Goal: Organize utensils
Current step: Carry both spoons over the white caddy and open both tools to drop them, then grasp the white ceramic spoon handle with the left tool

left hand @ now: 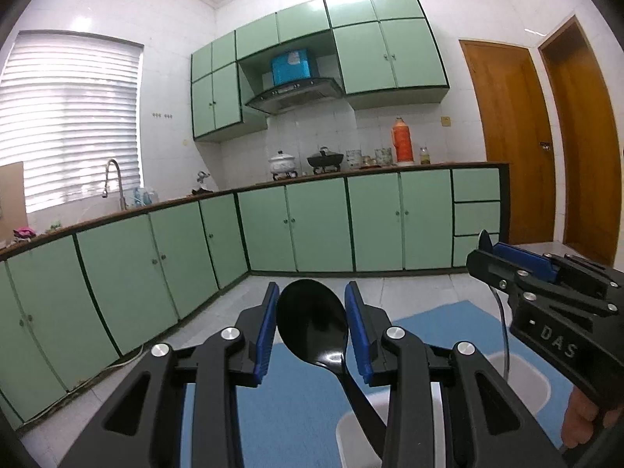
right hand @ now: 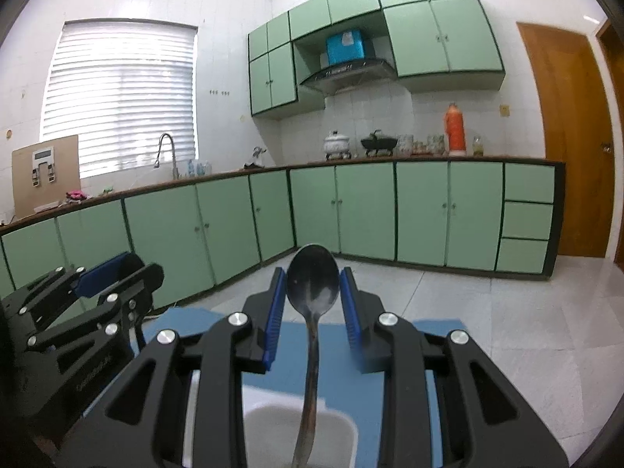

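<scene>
A black plastic spoon (left hand: 312,325) stands upright between the blue pads of my left gripper (left hand: 312,327). Its handle runs down into a white holder (left hand: 353,425) on a blue mat (left hand: 296,405). The pads stand close beside the bowl with small gaps, so the gripper looks open. A metal spoon (right hand: 313,284) stands upright between the pads of my right gripper (right hand: 312,300), its handle in a white holder (right hand: 273,425). These pads are also apart from the bowl. The right gripper also shows in the left wrist view (left hand: 518,269), and the left gripper shows in the right wrist view (right hand: 105,273).
Green cabinets (left hand: 319,226) line the far walls under a counter with pots, jars and an orange flask (left hand: 402,141). A sink tap (left hand: 113,179) stands by the window. Wooden doors (left hand: 507,136) are at the right. The floor (right hand: 507,331) is pale tile.
</scene>
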Motion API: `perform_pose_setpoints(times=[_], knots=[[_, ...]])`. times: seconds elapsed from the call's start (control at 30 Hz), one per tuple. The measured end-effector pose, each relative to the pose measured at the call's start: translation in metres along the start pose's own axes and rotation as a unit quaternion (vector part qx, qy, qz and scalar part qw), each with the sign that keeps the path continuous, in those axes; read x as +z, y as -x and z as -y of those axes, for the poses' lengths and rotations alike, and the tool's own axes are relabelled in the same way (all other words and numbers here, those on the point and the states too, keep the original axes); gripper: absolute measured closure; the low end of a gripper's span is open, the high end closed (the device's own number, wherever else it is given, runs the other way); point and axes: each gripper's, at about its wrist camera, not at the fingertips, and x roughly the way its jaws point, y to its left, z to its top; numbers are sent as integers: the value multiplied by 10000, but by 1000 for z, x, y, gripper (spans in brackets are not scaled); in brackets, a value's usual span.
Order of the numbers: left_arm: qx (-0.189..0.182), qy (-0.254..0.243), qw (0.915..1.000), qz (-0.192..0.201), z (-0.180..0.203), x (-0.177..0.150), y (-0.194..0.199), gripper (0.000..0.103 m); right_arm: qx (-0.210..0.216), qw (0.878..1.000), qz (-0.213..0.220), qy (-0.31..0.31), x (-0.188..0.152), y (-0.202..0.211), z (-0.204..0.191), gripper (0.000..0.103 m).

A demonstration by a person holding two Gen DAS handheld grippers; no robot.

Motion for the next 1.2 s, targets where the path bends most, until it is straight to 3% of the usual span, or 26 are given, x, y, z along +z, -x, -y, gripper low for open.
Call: perform_pose_setpoints(times=[0.33,0.57,0.7,1.0,1.07,1.13,1.2], knots=[[-199,8,9994,-294,-1,-25,-3,68,266,9985,-485,-42,-27,8,-2,75],[-267,143,9987,-415,-4,-37,4,55,342,9978,-563,-97,-34,17,-4,71],[-270,240,9985,-400,-9,-41,15,48,333,9982,-458,-188,-35,30,0,58],[-100,472,9976,-488,-36,-31,57,27,75,9988,-242,-410,-22,76,19,43],[-116,565,9957,-722,-42,-34,70,24,-162,9987,-347,-340,-25,90,22,39],[-23,571,9921,-1120,-45,-43,82,23,-437,9974,-509,-252,-32,101,22,23],[-14,649,9873,-1448,-46,-55,91,20,-610,9954,-712,-212,-44,112,23,17]])
